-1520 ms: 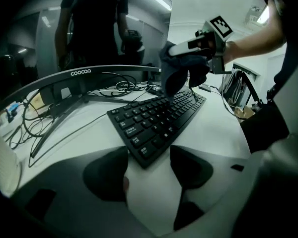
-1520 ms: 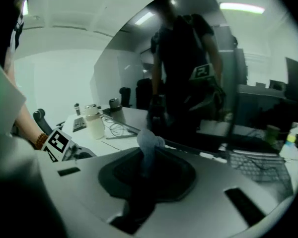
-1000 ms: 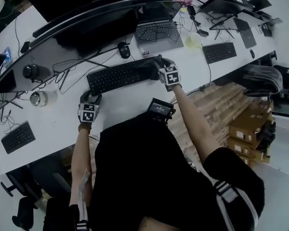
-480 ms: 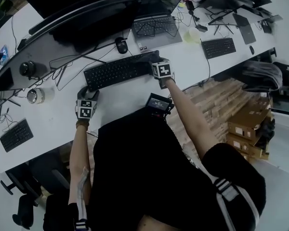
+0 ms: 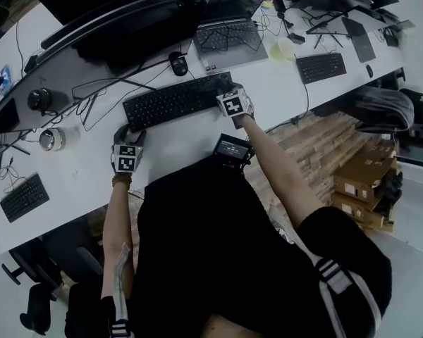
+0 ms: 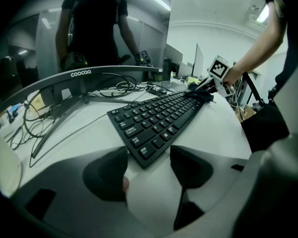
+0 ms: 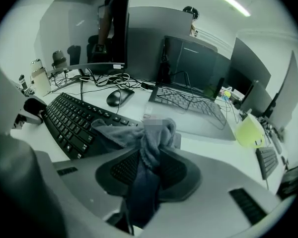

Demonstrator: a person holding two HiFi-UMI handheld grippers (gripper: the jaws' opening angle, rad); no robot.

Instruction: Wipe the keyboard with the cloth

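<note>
Cloth [image 7: 151,135] pinched by just-closing right tongs [image 7: 149,166]; left tongs [image 6: 150,171] spread.

Flat black keyboards [image 5: 176,101] [image 5: 25,197] [image 5: 322,67]: three. Open grey laptop [image 5: 229,41]: one. Black computer mouse [image 5: 178,64]: one. Crumpled grey cloth [image 7: 144,138]: one. Pale green cup [image 5: 287,48]: one. Grippers: two, left gripper [image 5: 132,132] and right gripper [image 5: 229,90].
</note>
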